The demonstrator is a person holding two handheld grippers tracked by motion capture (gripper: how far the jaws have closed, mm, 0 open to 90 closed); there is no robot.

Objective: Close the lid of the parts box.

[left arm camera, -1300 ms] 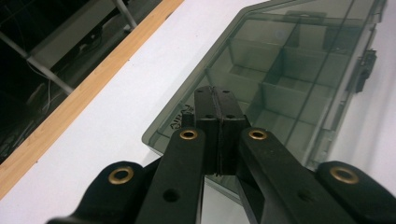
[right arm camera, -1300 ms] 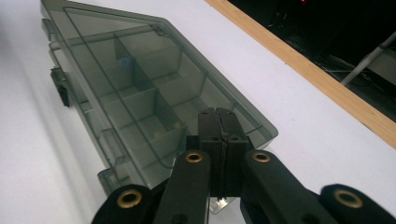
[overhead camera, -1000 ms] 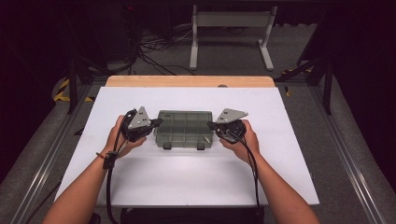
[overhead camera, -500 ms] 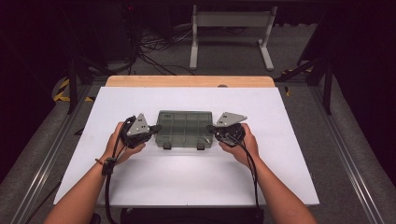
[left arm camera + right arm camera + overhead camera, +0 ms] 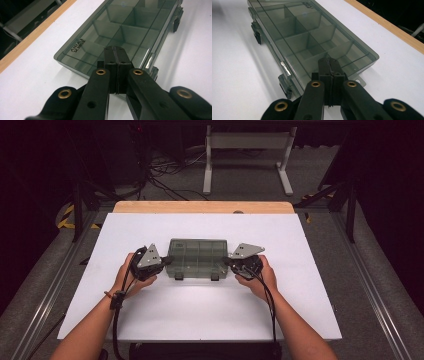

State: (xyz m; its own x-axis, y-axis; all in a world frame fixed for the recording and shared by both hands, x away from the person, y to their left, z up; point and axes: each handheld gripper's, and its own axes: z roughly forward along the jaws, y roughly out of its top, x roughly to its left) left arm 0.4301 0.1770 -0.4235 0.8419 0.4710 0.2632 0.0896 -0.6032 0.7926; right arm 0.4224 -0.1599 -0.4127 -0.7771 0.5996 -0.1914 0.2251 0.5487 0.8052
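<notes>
A broad white rectangular tabletop with a pale wooden strip along its far edge takes up the middle of the high view, standing on grey carpeted floor with a white metal frame behind it. Near the centre of the table lies a smoky grey translucent plastic organiser box, flat, its lid shut and its two dark latches on the side facing the person. Through the lid the inner dividers show as rows of small compartments (the left gripper view also catches mirrored lettering moulded in one corner of the lid). The person's bare forearms come in from the near edge, one hand at each short end of the box. The left gripper, black with a grey three-cornered plate on top, points at the left end of the box; its jaws are pressed together with nothing between them, their tips over that end of the lid. The right gripper mirrors it at the right end, jaws likewise pressed together and empty, tips above the lid's edge.
</notes>
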